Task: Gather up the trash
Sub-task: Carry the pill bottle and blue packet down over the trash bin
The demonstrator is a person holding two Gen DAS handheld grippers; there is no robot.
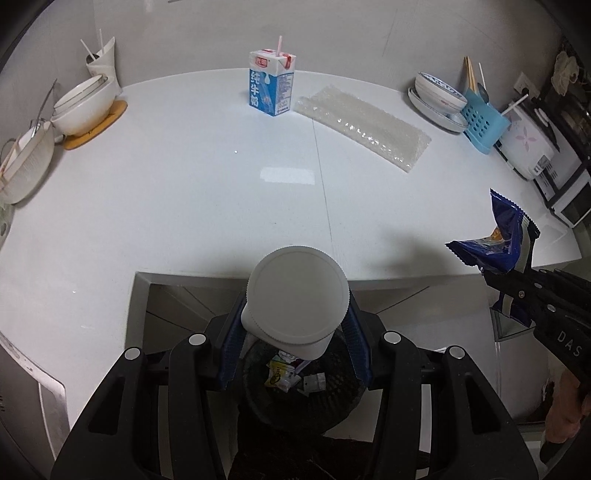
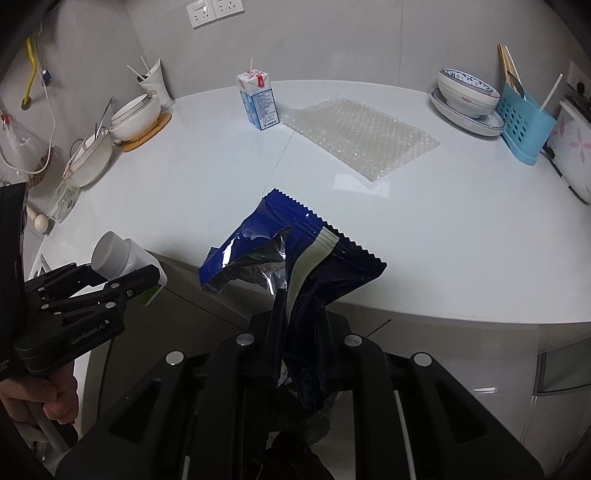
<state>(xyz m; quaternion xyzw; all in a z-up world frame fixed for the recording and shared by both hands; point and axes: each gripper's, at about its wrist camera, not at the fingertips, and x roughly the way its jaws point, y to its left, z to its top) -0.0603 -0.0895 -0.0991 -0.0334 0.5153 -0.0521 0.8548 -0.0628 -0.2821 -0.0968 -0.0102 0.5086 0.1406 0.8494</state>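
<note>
My left gripper (image 1: 295,325) is shut on a white plastic bottle (image 1: 295,291), cap towards the camera, held above a dark mesh trash bin (image 1: 332,391) with wrappers inside. The bottle also shows in the right wrist view (image 2: 118,254). My right gripper (image 2: 299,317) is shut on a torn blue snack wrapper (image 2: 295,258), held off the counter's front edge; the wrapper also shows in the left wrist view (image 1: 495,243). A blue-and-white milk carton (image 1: 271,85) with a straw stands at the back of the counter, beside a sheet of bubble wrap (image 1: 365,125).
White counter (image 1: 184,184) with bowls on an orange mat (image 1: 83,107) and a strainer (image 1: 26,166) at left. Stacked bowls (image 1: 439,96), a blue utensil holder (image 1: 484,122) and a white appliance (image 1: 528,144) at right. Wall sockets (image 2: 214,11) behind.
</note>
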